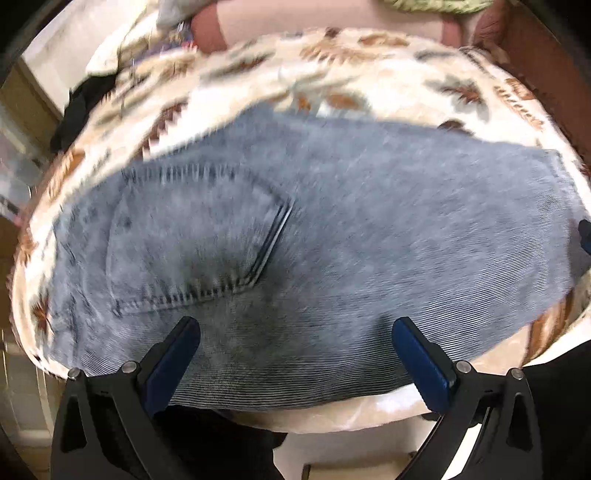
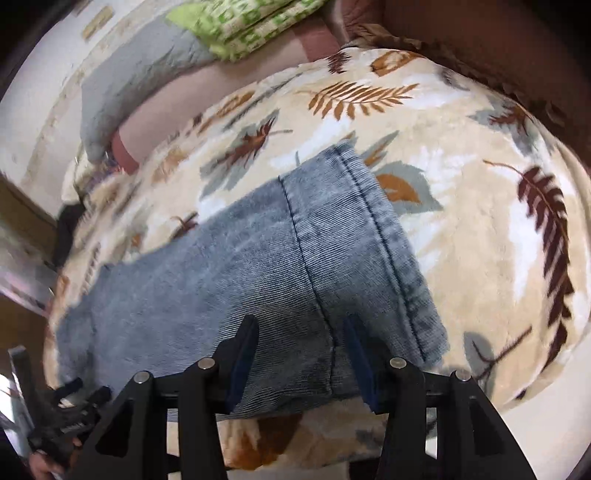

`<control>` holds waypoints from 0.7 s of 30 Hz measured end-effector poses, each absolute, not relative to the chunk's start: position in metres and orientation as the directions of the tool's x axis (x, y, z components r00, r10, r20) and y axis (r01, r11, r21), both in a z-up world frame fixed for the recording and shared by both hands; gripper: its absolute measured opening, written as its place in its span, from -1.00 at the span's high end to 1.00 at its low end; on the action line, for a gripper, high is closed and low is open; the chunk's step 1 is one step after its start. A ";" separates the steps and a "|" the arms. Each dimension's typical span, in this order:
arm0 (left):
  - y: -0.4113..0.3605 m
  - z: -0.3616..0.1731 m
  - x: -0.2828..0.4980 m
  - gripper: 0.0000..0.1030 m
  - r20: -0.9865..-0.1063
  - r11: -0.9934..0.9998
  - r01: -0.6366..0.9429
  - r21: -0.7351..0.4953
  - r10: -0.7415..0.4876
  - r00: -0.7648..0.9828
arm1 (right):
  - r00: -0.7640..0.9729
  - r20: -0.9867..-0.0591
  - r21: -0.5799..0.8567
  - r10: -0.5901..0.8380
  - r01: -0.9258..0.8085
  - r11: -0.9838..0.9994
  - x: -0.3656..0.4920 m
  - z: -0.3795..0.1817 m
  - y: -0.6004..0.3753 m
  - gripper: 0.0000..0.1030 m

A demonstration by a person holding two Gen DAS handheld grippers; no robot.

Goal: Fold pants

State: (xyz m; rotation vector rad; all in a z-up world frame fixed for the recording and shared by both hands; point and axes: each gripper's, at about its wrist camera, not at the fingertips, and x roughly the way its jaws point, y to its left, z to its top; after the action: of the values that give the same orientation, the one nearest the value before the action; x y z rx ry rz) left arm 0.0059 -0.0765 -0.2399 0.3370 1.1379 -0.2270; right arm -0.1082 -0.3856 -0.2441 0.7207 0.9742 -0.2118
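pants (image 1: 332,229), blue jeans, lying flat on bed w/ leafy blanket (image 1: 369,81). back pocket (image 1: 192,243) facing up on waist end, seen in left wrist view. leg cuff w/ dark stitch lines at other end, seen in right wrist view (image 2: 369,221). already folded longways it seems, one leg on top of other, can't tell for sure.

left gripper (image 1: 295,332) just above near edge of pants, below pocket. jaws wide apart, nothing pinched, blue pads (image 1: 421,358) clear of cloth.

right gripper (image 2: 301,332) over cuff end near seam. jaws partway apart, denim showing between them, not squeezed; touching cloth or not, can't tell.

green patterned cloth (image 2: 243,26) + grey cloth (image 2: 147,62) at far side of bed. dark stuff (image 1: 85,107) off bed's left edge, blurry.
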 end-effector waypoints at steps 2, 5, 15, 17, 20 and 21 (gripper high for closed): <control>-0.087 -0.230 0.002 -1.00 -0.901 0.919 0.361 0.155 -0.018 0.433 | 0.589 -0.795 0.484 0.145 0.473 0.736 -0.116 -0.236 -0.389 -0.01; -0.107 -0.227 0.003 -1.00 -0.901 0.917 0.373 0.144 -0.034 0.432 | 0.612 -0.776 0.498 0.154 0.445 0.744 -0.120 -0.225 -0.386 -0.01; -0.140 -0.267 0.014 -1.00 -0.915 0.928 0.362 0.091 -0.066 0.398 | 0.518 -0.847 0.350 0.119 0.375 0.858 -0.101 -0.247 -0.331 -0.02; -0.136 -0.267 0.017 -1.00 -0.922 0.928 0.366 0.065 -0.084 0.379 | 0.496 -0.862 0.321 0.105 0.373 0.871 -0.096 -0.259 -0.328 -0.03; -0.130 -0.255 0.020 -1.00 -0.921 0.924 0.369 0.096 -0.058 0.385 | 0.502 -0.859 0.306 0.098 0.350 0.885 -0.094 -0.256 -0.323 -0.22; -0.123 -0.248 0.022 -1.00 -0.912 0.930 0.355 0.098 -0.059 0.406 | 0.515 -0.852 0.307 0.094 0.346 0.887 -0.094 -0.255 -0.321 -0.24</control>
State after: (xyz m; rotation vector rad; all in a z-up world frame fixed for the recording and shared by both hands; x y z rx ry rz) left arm 0.0223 -0.1226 -0.2479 0.2965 1.1267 -0.2660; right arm -0.0943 -0.3215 -0.2548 0.4772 1.0290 -0.1584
